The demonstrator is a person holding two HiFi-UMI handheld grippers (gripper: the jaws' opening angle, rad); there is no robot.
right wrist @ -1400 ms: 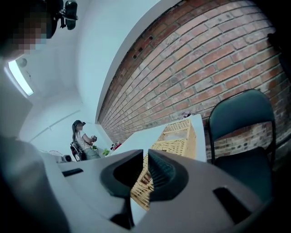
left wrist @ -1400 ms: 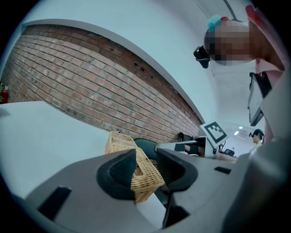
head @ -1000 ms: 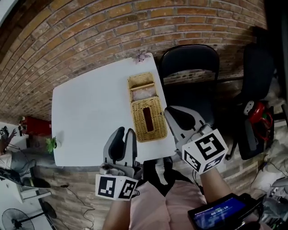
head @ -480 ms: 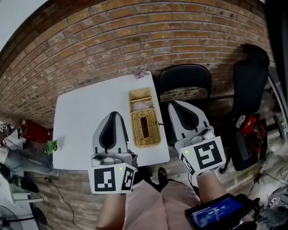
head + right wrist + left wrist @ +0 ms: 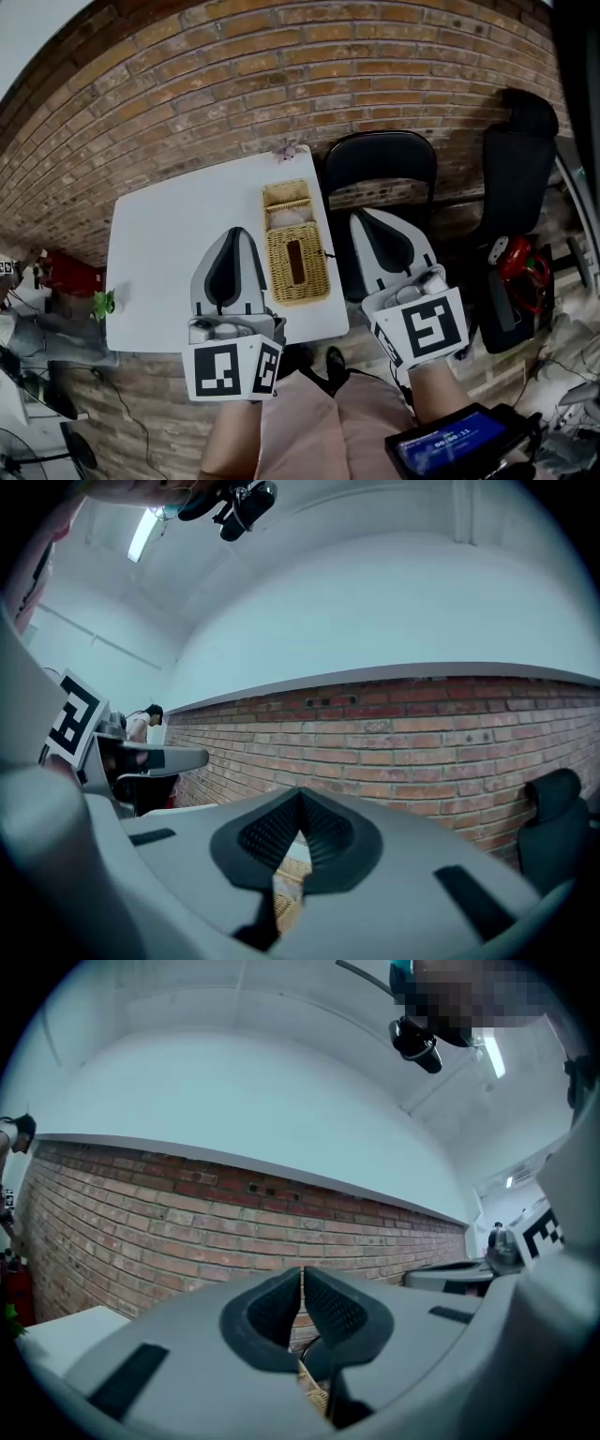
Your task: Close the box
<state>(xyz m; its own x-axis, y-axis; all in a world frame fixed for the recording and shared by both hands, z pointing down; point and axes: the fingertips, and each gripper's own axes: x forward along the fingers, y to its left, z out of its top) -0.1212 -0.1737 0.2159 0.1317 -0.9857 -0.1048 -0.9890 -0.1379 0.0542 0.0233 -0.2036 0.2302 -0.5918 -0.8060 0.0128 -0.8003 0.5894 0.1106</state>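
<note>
Now one rectangular woven wicker box (image 5: 309, 277) lies on the smooth white table (image 5: 169, 234) between two grey plastic grippers. The left gripper (image 5: 234, 234) is left of the box, the right gripper (image 5: 364, 217) right of it. Both are empty with jaws together; a second ago the left's stood apart.

A brick wall (image 5: 281, 75) runs behind a white bench (image 5: 169, 253), with plain white wall (image 5: 244, 1101) above the brick. A black chair (image 5: 380, 164) stands at the bench's right side, and a second dark chair (image 5: 516, 178) farther right. A strip light (image 5: 145, 534) glows on the ceiling. A small green plant (image 5: 101, 304) sits at the bench's left edge.
</note>
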